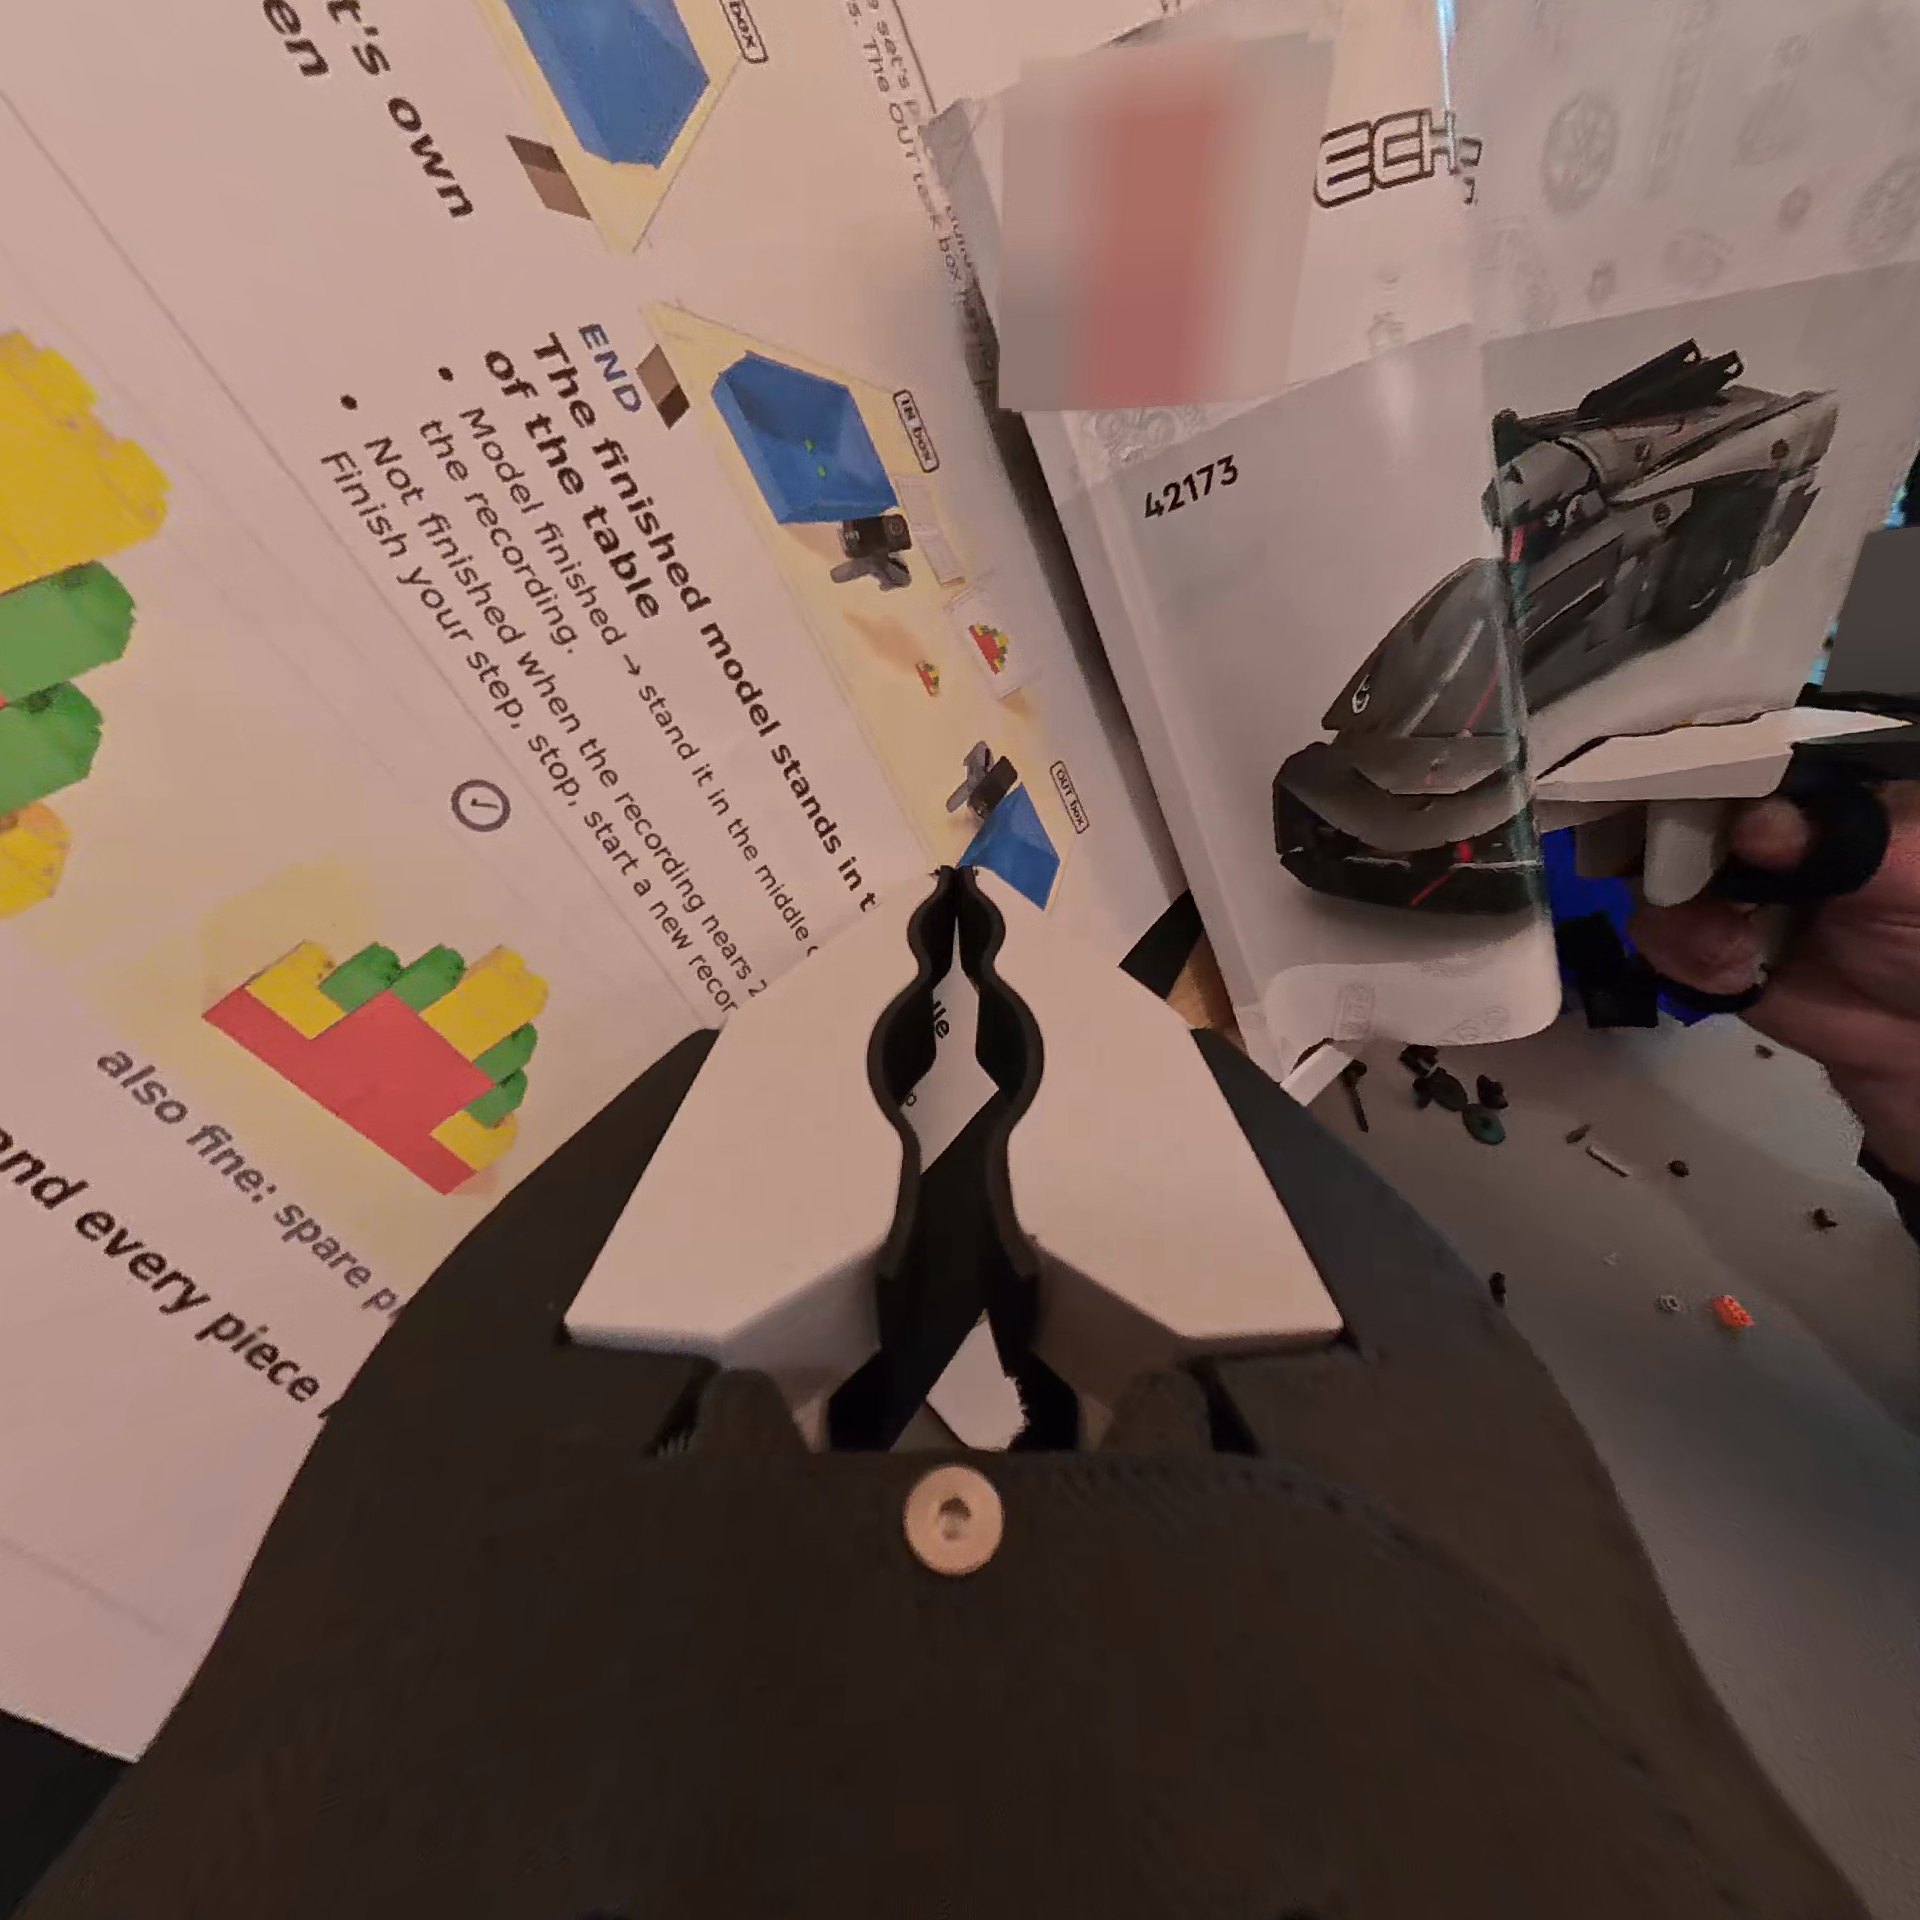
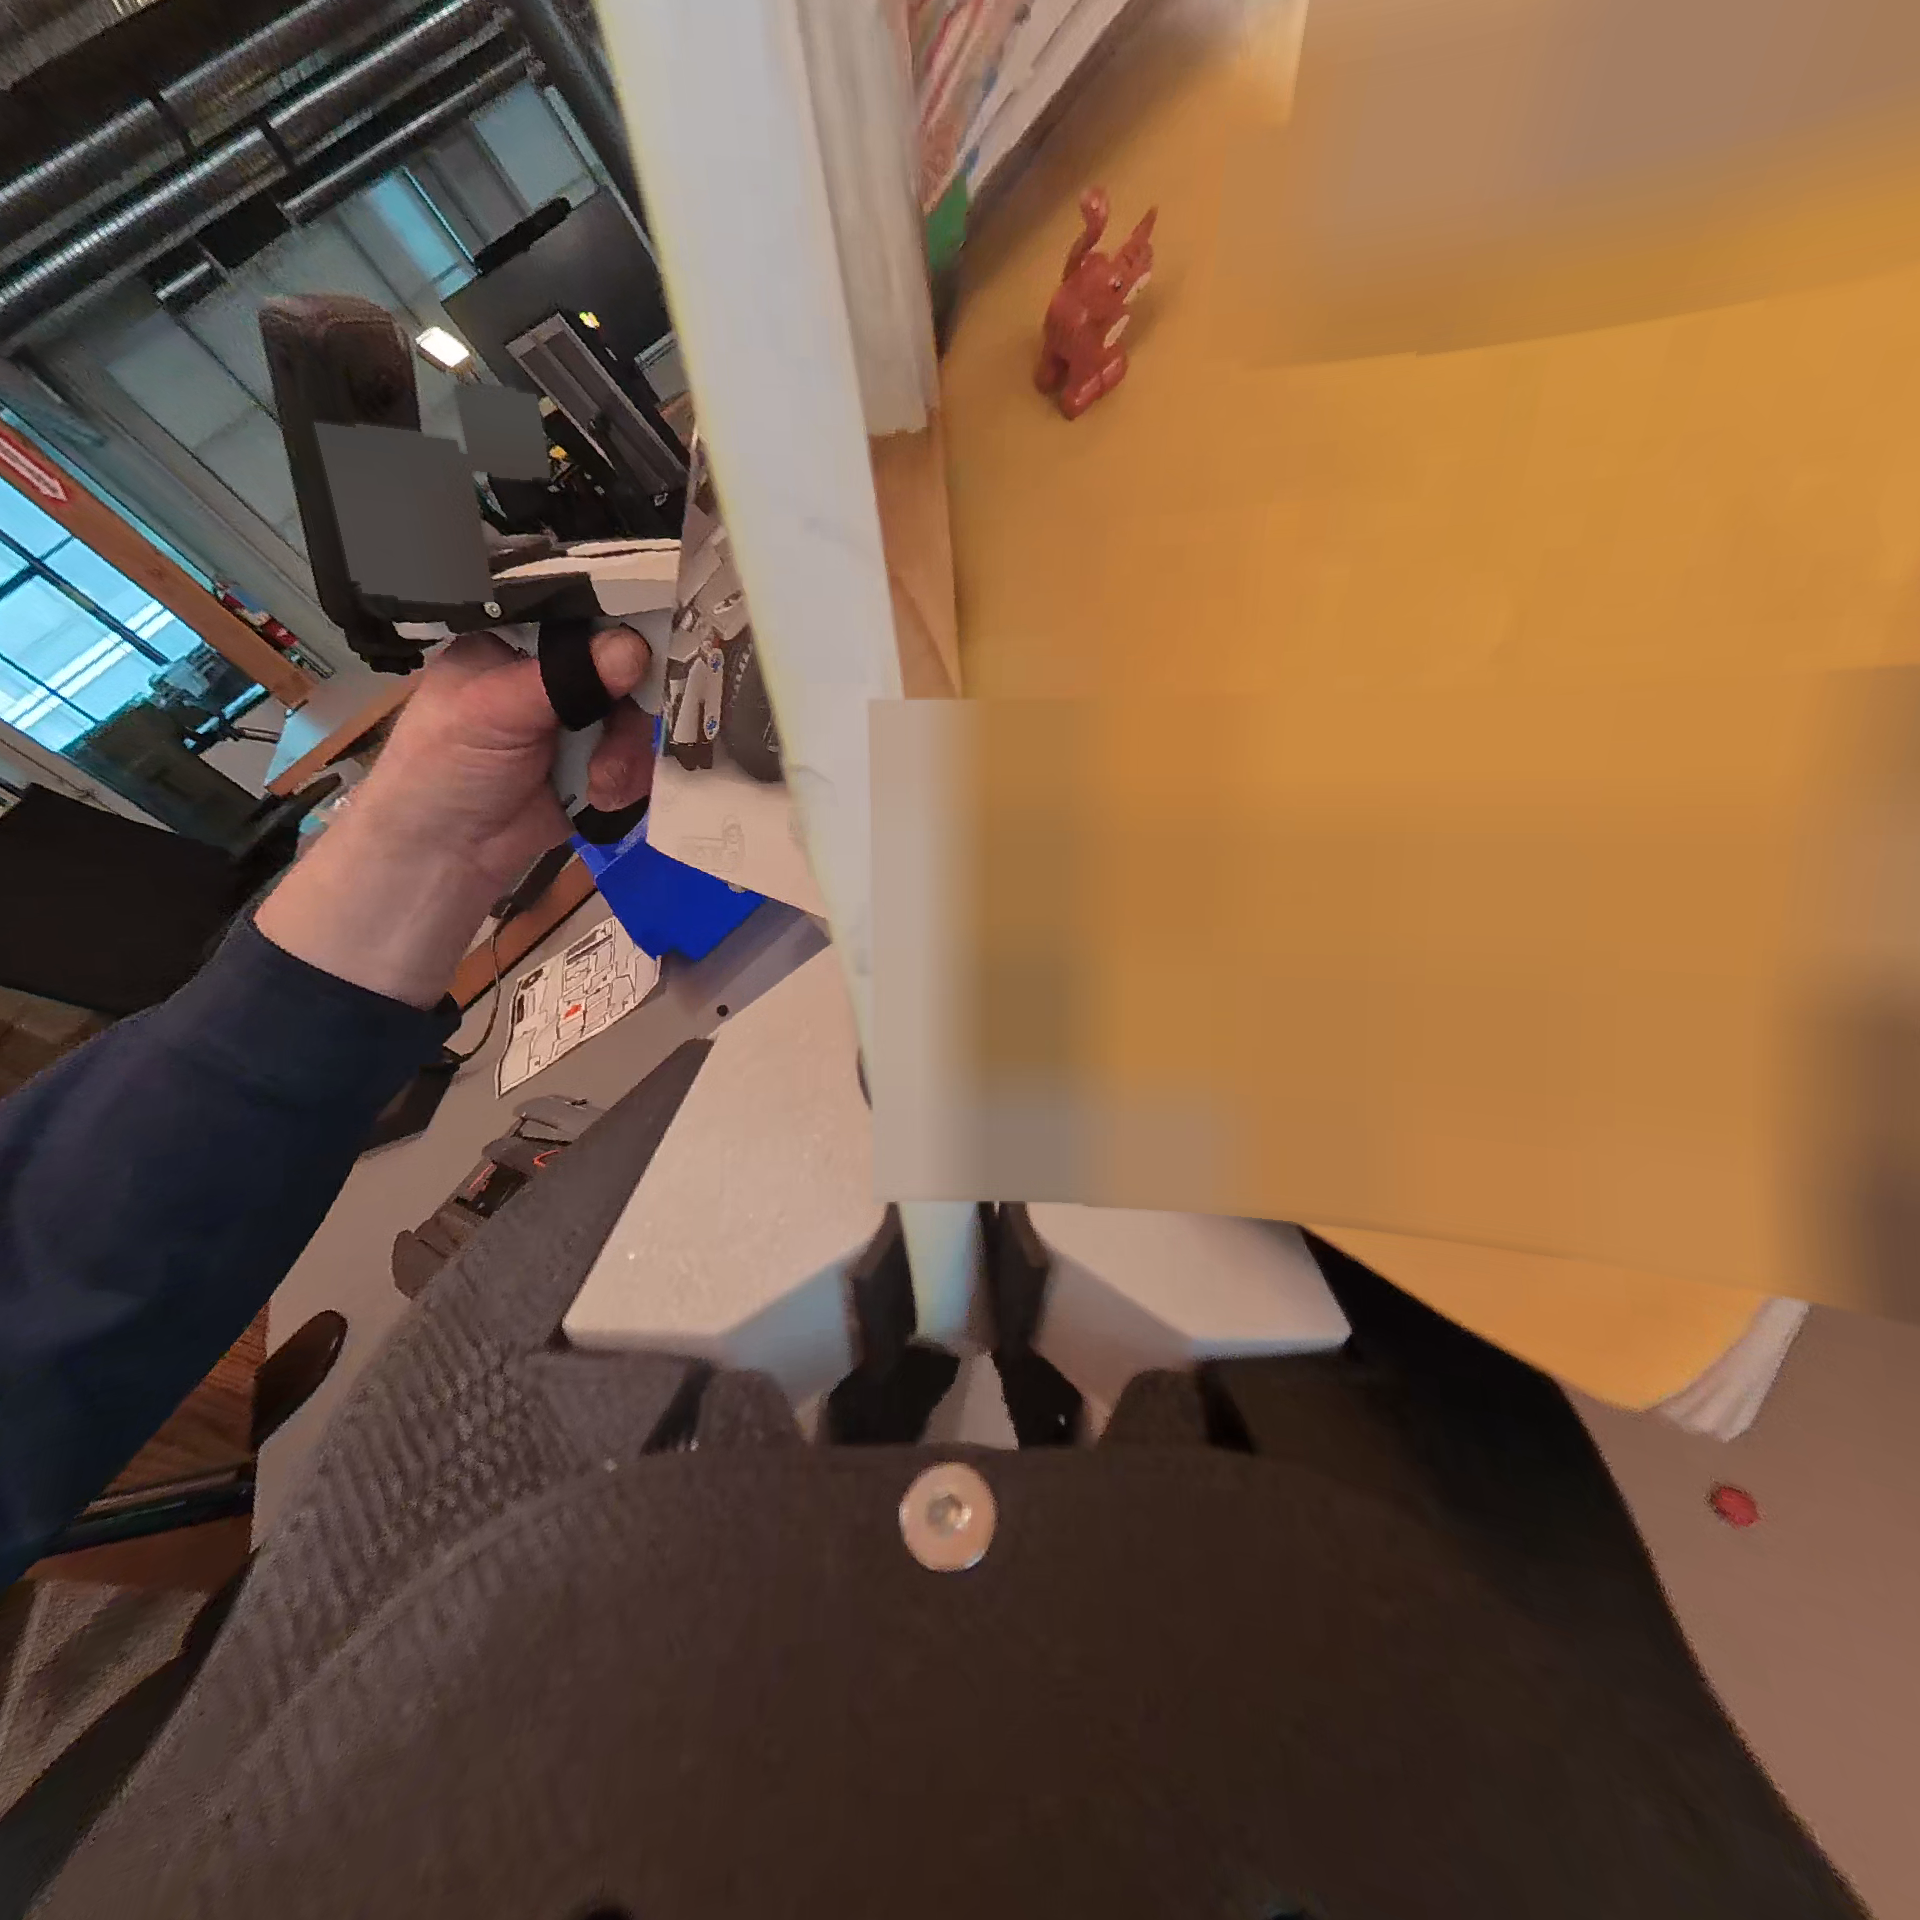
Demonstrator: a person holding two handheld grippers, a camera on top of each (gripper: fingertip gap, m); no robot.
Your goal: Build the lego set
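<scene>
1. Up close, the left gripper (image 1: 958,883) has its two black fingers pinched together on the corner of one printed instruction sheet (image 1: 436,644), which bears coloured brick drawings and blue box pictures.
2. One lego booklet (image 1: 1382,665), its cover picturing a dark sports car, hangs upright just beside that sheet; the right gripper (image 1: 1704,769), farther off in the left wrist view, clamps its edge, held by one hand (image 1: 1808,914).
3. In the right wrist view the right gripper (image 2: 943,1247) has its fingers narrowed on the booklet's white edge (image 2: 769,416), seen side-on.
4. One hand (image 2: 488,769) in a dark blue sleeve grips the left gripper's handle (image 2: 416,540) there.
5. Small lego parts (image 1: 1455,1101), more than ten, lie scattered on the grey table (image 1: 1683,1475), among them one orange piece (image 1: 1732,1311).
6. One blue box (image 2: 675,904) and one flat sheet of line drawings (image 2: 571,997) rest on the table (image 2: 727,1164), with one dark part-built model (image 2: 499,1174) nearby.
7. One red-brown brick animal (image 2: 1096,312) is pictured on a yellow page.
</scene>
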